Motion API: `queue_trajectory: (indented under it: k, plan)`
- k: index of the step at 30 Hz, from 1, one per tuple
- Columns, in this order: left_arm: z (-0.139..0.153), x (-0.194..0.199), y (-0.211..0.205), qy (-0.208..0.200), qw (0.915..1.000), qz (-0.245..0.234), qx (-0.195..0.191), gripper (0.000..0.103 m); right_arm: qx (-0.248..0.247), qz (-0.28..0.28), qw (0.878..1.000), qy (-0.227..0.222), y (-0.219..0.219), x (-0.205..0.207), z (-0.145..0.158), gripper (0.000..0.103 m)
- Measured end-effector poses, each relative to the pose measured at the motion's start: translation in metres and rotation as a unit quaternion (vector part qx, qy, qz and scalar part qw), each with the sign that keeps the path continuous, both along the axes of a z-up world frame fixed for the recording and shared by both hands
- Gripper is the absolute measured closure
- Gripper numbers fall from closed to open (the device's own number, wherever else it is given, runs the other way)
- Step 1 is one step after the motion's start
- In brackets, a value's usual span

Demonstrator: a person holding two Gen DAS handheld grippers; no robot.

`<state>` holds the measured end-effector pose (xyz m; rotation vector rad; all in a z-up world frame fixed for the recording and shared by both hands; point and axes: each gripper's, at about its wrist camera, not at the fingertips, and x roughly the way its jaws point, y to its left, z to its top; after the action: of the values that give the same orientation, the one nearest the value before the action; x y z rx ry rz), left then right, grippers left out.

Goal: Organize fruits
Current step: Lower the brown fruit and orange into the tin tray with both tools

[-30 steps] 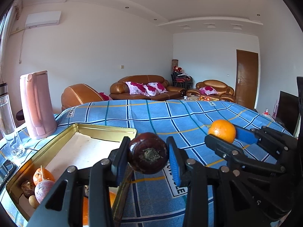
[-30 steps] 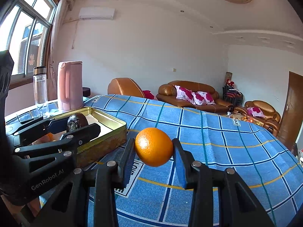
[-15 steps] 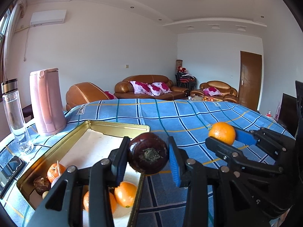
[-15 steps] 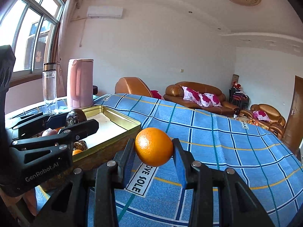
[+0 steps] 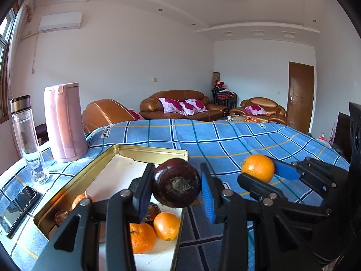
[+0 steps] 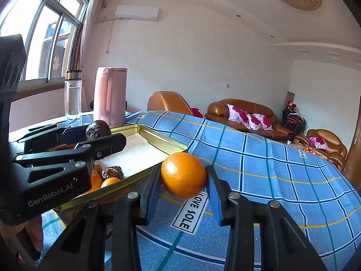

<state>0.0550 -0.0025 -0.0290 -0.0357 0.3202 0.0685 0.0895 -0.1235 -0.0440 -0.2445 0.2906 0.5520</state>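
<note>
A dark mangosteen (image 5: 176,182) is clamped in the left gripper (image 5: 176,184) above the gold tin tray (image 5: 144,150), where oranges (image 5: 165,225) already lie, while an orange (image 6: 183,175) is gripped by the right gripper (image 6: 183,178) beside the tray, a pink kettle (image 5: 64,122) and a bottle (image 5: 28,137) beyond.

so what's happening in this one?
A person is sorting fruit with two handheld tongs. The left tongs are shut on a dark purple fruit, held above the gold tin tray. The right tongs are shut on an orange over the blue checked cloth, beside the tray. Several oranges and dark fruits already lie in the tray's near end.
</note>
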Motion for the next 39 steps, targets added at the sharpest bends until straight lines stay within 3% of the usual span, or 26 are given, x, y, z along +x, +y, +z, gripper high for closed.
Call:
queue_trajectory:
  k: [12,39]
  plan:
    - [0.012,-0.024,0.037,-0.001,0.9991,0.04,0.014,0.062,0.013,0.04,0.999,0.004,0.023,-0.014,0.01,0.062]
    - [-0.021,-0.024,0.083,0.093,0.992,0.085,0.008,0.063,-0.003,0.128,0.99,0.058,0.088,-0.034,-0.007,0.062]
